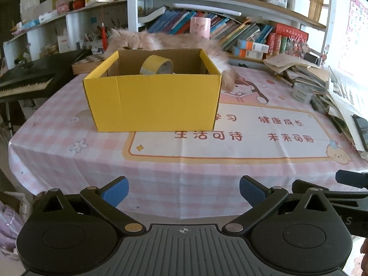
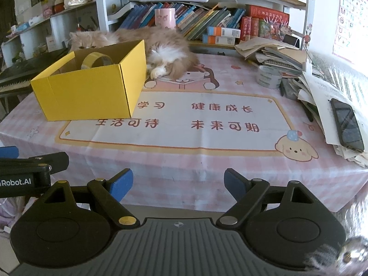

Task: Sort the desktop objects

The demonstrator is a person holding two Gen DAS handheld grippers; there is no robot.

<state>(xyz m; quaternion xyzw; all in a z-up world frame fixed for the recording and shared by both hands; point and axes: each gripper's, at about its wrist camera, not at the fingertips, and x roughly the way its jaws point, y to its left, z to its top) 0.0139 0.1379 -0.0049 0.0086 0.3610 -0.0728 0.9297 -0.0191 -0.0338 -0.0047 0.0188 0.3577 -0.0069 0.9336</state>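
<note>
Status: both tools sit back at the near edge of the surface (image 2: 184, 161), above its pink checked cloth. Left tool (image 1: 184, 189) stands wide with nothing between its blue pads; right tool (image 2: 178, 184) likewise wide and empty. No object is in hand, so the step appears to be between placements, or the sort may be near its end.

Container: one yellow box (image 1: 151, 101) on the left half of the surface, open at the top. Inside stands a yellow tape roll (image 1: 156, 65), on edge, toward the back wall. Other contents, if any, are hidden by the front wall.

Outstanding: a grey tape roll (image 2: 269, 77) rests at the right, just beside a paper pile (image 2: 276, 55); a phone (image 2: 347, 124) lies on papers further right. A cat (image 2: 161, 48) lies behind the box.

Next move, by judgement: right tool reaches for the grey roll, avoiding the papers.
</note>
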